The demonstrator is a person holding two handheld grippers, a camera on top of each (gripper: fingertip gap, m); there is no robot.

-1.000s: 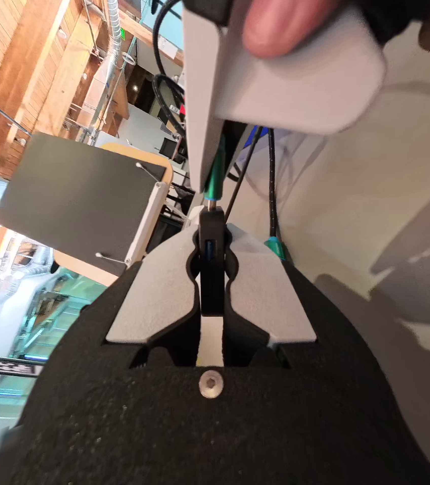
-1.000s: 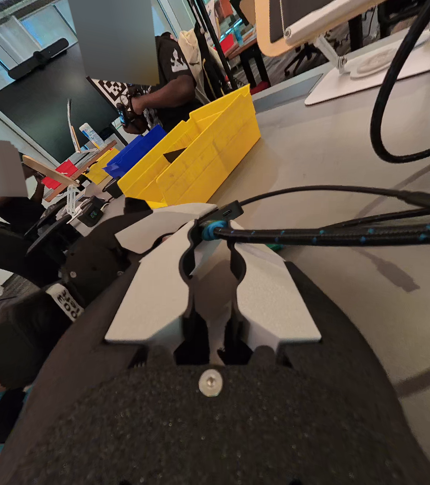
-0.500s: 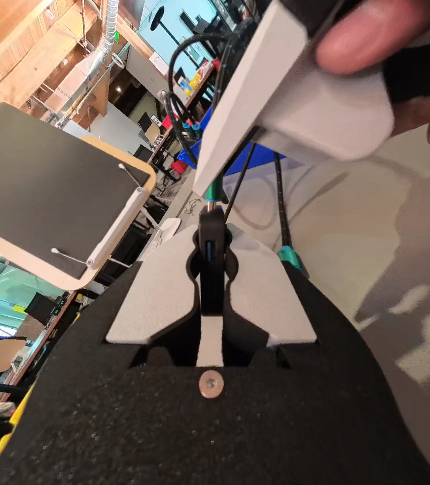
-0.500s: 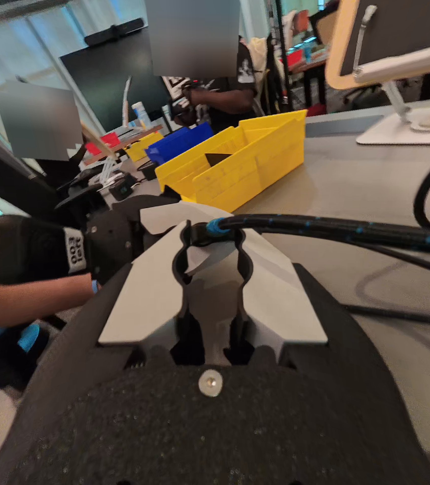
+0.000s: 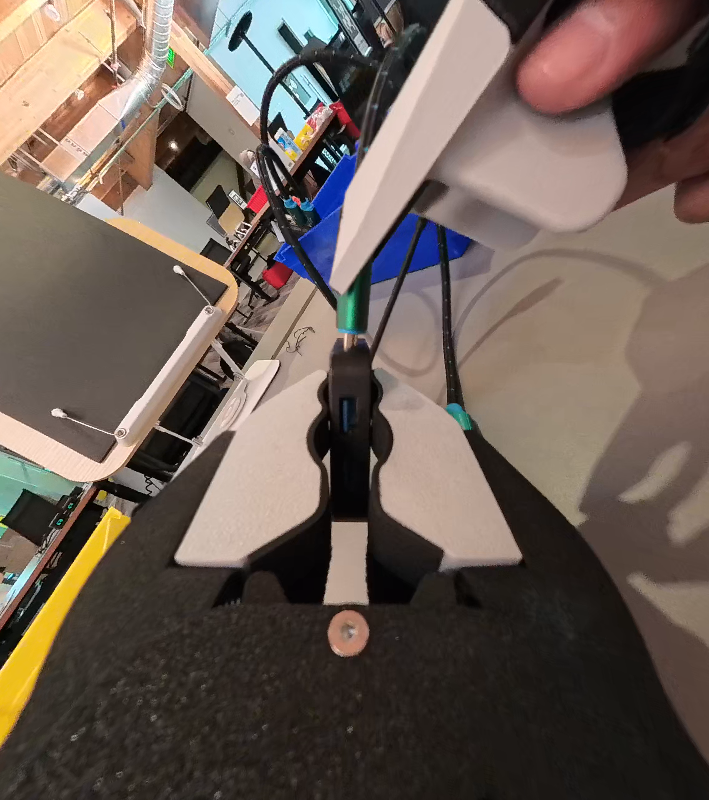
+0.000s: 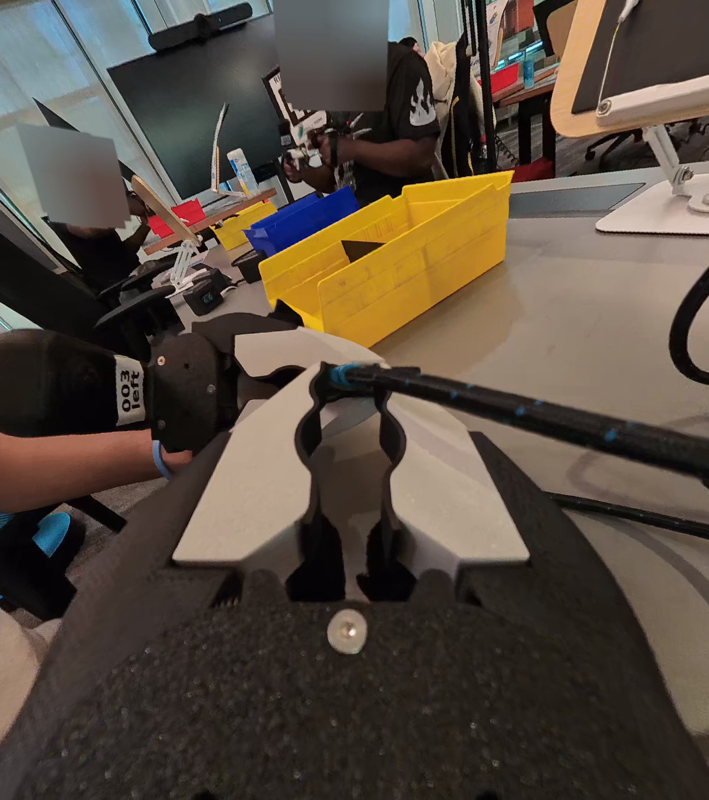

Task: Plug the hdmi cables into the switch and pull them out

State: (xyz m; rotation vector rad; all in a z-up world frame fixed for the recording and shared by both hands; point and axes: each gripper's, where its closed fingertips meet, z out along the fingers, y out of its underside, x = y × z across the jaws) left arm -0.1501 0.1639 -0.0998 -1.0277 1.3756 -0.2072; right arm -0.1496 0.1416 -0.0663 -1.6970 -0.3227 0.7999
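Your left gripper (image 5: pixel 350 415) has its jaws clamped on the black switch (image 5: pixel 350 450), which stands edge-on between the grey fingers with a blue port showing on its near face. A green-shelled hdmi plug (image 5: pixel 353 309) sits at the far end of the switch, its metal tip at the port; how far it is seated you cannot tell from here. Your right gripper (image 6: pixel 350 383) comes in from above, and its jaws are pinched on the black braided cable (image 6: pixel 560 426) just behind the blue collar of that plug. A second braided cable with a teal collar (image 5: pixel 459 417) runs down beside your left gripper's right finger, and a thin black cable (image 5: pixel 396 285) crosses between them, over the grey table (image 5: pixel 560 368).

As for writing: the left gripper's handle carries a white label with black characters (image 6: pixel 130 391), readable in the right wrist view. A yellow bin (image 6: pixel 391 268) stands on the table beyond, a blue bin (image 6: pixel 301 225) behind it, and a person (image 6: pixel 387 147) at the back holds a marker-tagged device
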